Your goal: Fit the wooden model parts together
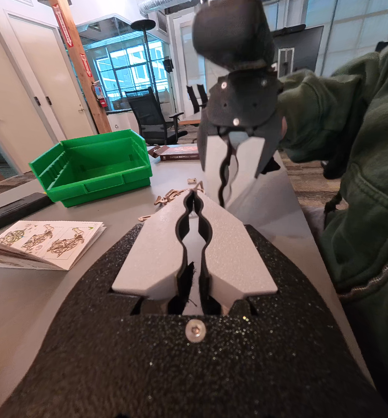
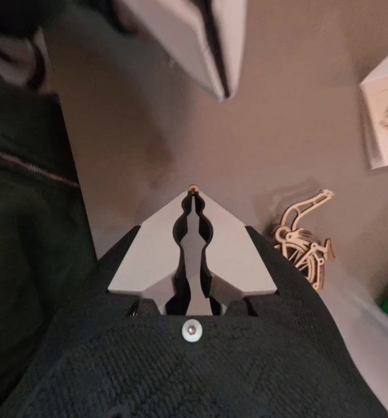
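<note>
Right wrist view: right gripper [image 2: 193, 192] tips pinched on small wooden disc [image 2: 193, 187], held above table [image 2: 279, 135], prob. ready for fitting. Part-built wooden bike [image 2: 301, 239] lies flat nr right side. Left gripper [image 1: 194, 194] tips together, nothing seen between. Green bin [image 1: 91, 167] at far left, booklet [image 1: 45, 242] nr left edge.

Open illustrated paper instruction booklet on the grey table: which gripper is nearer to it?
Left. The left gripper lies just right of the booklet; the right gripper, pinching a small wooden piece, hangs raised farther right.
</note>
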`<state>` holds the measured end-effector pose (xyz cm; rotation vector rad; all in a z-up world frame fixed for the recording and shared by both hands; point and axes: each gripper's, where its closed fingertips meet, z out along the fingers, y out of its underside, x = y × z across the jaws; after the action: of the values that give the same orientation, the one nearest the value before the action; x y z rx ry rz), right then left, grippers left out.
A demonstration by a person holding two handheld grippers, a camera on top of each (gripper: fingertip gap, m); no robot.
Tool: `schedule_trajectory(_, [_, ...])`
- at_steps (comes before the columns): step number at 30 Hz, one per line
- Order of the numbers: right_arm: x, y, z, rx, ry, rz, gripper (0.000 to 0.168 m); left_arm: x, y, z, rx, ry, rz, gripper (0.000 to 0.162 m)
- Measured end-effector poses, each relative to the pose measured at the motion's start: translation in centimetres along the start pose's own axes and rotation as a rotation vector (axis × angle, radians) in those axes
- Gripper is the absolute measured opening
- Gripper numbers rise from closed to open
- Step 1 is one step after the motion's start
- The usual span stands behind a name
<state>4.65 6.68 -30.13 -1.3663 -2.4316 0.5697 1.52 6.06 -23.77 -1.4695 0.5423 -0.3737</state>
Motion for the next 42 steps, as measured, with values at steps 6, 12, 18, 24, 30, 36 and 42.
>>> schedule_trajectory(6, [4.5, -7.3, -9.0, 0.962, -0.402, 0.684, 0.001, -1.0, -0.2, -0.5, 0.021, -0.062, 0.002, 0.0])
schedule_trajectory(12, [5.0, -5.6, -9.1, 1.121, -0.616, 0.889, 0.001, -0.9, -0.1, -0.3, 0.006, -0.057, 0.013, 0.0])
schedule_trajectory(18, [4.8, -4.2, -9.3, 1.134, -0.609, 0.913, 0.001, -0.8, 0.0, -0.2, 0.0, -0.052, 0.021, 0.0])
schedule_trajectory(24, [4.1, -4.1, -8.6, 1.059, -0.428, 0.782, 0.001, -0.7, 0.0, -0.2, 0.002, -0.05, 0.023, 0.0])
schedule_trajectory(30, [2.8, -4.9, -8.5, 0.986, -0.247, 0.54, 0.001, -0.1, -0.2, -0.1, 0.016, -0.024, 0.059, 0.0])
schedule_trajectory(36, [2.1, -5.0, -7.4, 0.912, -0.165, 0.407, 0.001, 0.5, -0.7, 0.1, 0.044, -0.029, 0.135, 0.016])
schedule_trajectory(42, [4.0, -3.6, -7.0, 0.879, 0.01, 0.381, 0.001, 0.2, -0.6, 0.0, 0.036, -0.048, 0.132, 0.016])
